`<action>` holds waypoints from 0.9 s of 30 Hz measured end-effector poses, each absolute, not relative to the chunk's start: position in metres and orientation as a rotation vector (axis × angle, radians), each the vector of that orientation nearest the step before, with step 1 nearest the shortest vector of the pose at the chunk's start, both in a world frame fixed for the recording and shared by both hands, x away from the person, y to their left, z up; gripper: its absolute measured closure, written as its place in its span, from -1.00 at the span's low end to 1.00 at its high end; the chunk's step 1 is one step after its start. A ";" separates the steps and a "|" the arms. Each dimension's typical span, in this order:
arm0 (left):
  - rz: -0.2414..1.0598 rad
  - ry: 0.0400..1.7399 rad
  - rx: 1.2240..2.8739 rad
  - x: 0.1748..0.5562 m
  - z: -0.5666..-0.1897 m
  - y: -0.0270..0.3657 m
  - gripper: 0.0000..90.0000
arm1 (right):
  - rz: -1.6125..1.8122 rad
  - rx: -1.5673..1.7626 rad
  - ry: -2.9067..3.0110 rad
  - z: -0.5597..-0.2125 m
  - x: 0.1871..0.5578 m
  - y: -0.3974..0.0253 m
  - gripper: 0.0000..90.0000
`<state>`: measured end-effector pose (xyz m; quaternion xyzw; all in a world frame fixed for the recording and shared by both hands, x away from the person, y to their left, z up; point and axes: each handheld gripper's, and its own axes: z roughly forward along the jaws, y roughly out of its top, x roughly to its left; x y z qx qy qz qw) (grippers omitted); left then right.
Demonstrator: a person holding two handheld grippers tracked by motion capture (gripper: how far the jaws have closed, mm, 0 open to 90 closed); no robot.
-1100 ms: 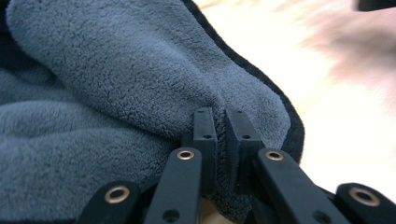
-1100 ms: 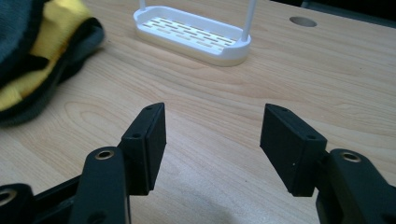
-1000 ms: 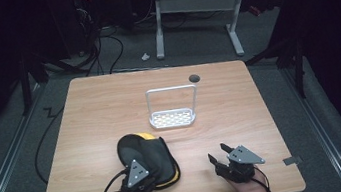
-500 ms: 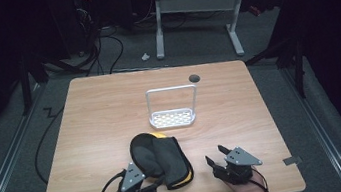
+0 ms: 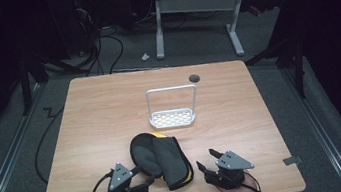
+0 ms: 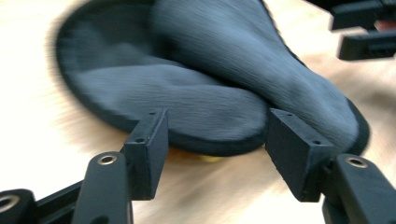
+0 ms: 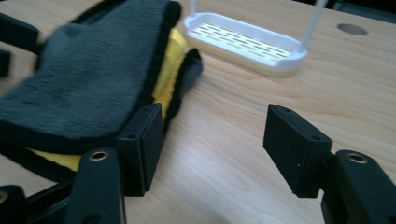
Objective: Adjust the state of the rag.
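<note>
A dark grey cloth (image 5: 161, 159) with a black rim and a yellow lining lies folded on the wooden table (image 5: 100, 111), near the front. My left gripper (image 5: 140, 173) is at its near left edge, open. In the left gripper view the cloth (image 6: 210, 88) lies just ahead of the gripper (image 6: 217, 149), its rim level with the pads, which stand apart from it. My right gripper (image 5: 207, 163) stands open just right of the cloth. The right gripper view shows that gripper (image 7: 215, 142) over bare wood, with the cloth (image 7: 93, 79) beside its left jaw.
A white slotted tray with a tall wire handle (image 5: 173, 119) stands at mid-table behind the cloth; it shows as the tray (image 7: 243, 42) in the right gripper view. A round cable hole (image 5: 194, 78) sits near the far edge. Tape marks (image 5: 291, 161) flank the front corners.
The left gripper has drawn back toward the near left, off the cloth. The cloth has flopped over to the right and now lies flatter. The right gripper has barely moved.
</note>
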<state>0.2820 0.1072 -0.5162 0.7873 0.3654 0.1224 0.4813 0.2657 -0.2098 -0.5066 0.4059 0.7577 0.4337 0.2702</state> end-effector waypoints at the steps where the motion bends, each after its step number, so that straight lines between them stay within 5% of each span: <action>1: 0.318 0.876 1.948 0.282 -0.519 0.100 -0.14 | 1.178 1.093 2.046 -0.507 0.265 -0.207 -0.16; 6: 0.347 0.867 2.025 0.288 -0.525 0.085 -0.05 | 1.228 1.057 2.108 -0.506 0.260 -0.183 -0.22; 10: 0.367 0.873 2.049 0.290 -0.526 0.087 0.41 | 1.223 1.027 2.198 -0.513 0.260 -0.163 -0.26; 15: 0.388 0.871 2.063 0.289 -0.525 0.090 0.61 | 1.201 1.042 2.252 -0.519 0.263 -0.155 -0.28; 19: 0.397 0.863 2.071 0.287 -0.524 0.090 0.68 | 1.147 1.018 2.280 -0.522 0.261 -0.147 0.05; 20: 0.399 0.860 2.072 0.288 -0.523 0.092 0.70 | 1.114 0.989 2.253 -0.519 0.258 -0.149 0.48; 23: 0.398 0.862 2.071 0.289 -0.522 0.095 0.74 | 1.105 1.007 2.217 -0.515 0.257 -0.156 0.73; 27: 0.411 0.886 2.049 0.292 -0.517 0.108 0.76 | 1.081 1.022 2.177 -0.511 0.257 -0.167 0.79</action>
